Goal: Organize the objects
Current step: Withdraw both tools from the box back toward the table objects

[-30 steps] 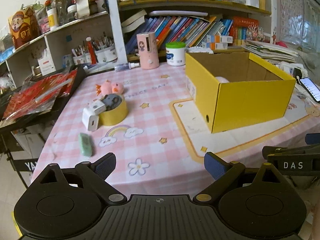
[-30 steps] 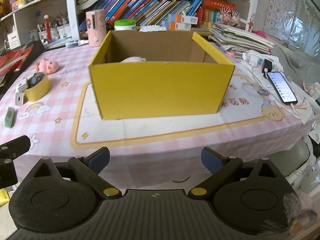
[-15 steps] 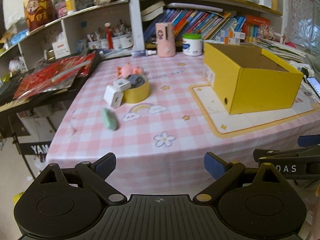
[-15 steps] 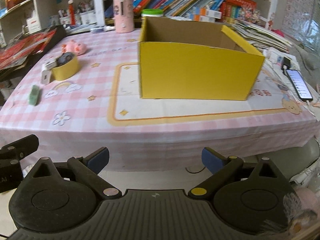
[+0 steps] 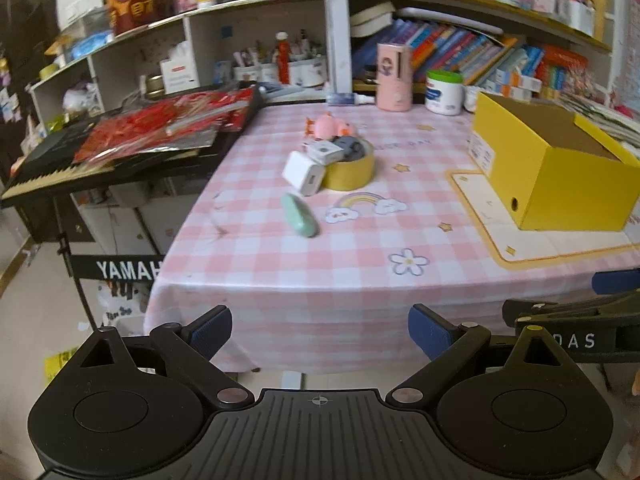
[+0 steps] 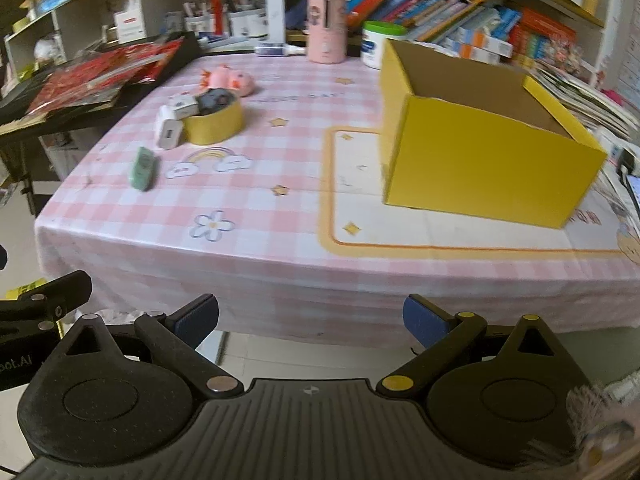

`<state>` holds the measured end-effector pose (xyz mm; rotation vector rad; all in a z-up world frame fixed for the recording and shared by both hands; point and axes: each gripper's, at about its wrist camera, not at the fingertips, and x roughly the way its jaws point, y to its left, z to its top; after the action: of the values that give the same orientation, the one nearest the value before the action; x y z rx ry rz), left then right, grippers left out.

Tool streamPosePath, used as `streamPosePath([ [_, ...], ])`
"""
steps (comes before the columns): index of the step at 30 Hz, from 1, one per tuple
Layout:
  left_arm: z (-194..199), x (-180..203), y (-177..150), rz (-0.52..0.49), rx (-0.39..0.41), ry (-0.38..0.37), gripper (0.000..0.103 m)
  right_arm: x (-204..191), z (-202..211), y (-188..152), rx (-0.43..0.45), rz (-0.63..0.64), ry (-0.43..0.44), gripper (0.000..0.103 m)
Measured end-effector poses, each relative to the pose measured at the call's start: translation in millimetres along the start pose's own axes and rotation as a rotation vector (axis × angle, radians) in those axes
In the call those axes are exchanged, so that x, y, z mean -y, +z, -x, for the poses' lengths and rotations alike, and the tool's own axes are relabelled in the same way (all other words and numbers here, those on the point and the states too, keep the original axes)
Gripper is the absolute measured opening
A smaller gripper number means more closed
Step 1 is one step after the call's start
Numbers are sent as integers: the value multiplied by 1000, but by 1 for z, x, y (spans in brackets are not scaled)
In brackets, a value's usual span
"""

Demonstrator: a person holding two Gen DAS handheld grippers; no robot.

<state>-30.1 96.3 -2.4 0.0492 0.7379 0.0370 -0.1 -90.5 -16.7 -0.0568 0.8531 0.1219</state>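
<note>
On the pink checked tablecloth [image 5: 328, 276] a yellow tape roll [image 5: 351, 168] holds a dark round object, with a white charger [image 5: 304, 173] leaning on it. A small white box rests on the roll's rim. A pink plush toy [image 5: 330, 125] lies behind the roll and a green eraser-like bar [image 5: 300, 215] in front. An open yellow box [image 5: 552, 172] [image 6: 488, 160] stands on the right. My left gripper [image 5: 320, 332] and right gripper [image 6: 311, 318] both hang open and empty, off the table's front edge. The right gripper's side shows in the left wrist view.
A keyboard [image 5: 120, 148] covered with red packets stands left of the table. Shelves with books, a pink cylinder [image 5: 394, 77] and a white jar [image 5: 443, 92] line the back. A phone [image 6: 634, 188] lies at the right edge.
Both grippers have pulled back and to the left, away from the table. The table edge and the floor now show below. Nothing on the table moved.
</note>
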Motion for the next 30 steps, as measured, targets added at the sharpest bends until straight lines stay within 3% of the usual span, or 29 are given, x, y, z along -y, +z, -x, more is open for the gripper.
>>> streamPosePath([
  [17, -14, -26, 9, 71, -6, 46, 97, -28, -17, 23, 13, 71, 101, 97],
  [30, -51, -36, 45, 105, -3, 64, 97, -32, -58, 73, 19, 75, 164, 92],
])
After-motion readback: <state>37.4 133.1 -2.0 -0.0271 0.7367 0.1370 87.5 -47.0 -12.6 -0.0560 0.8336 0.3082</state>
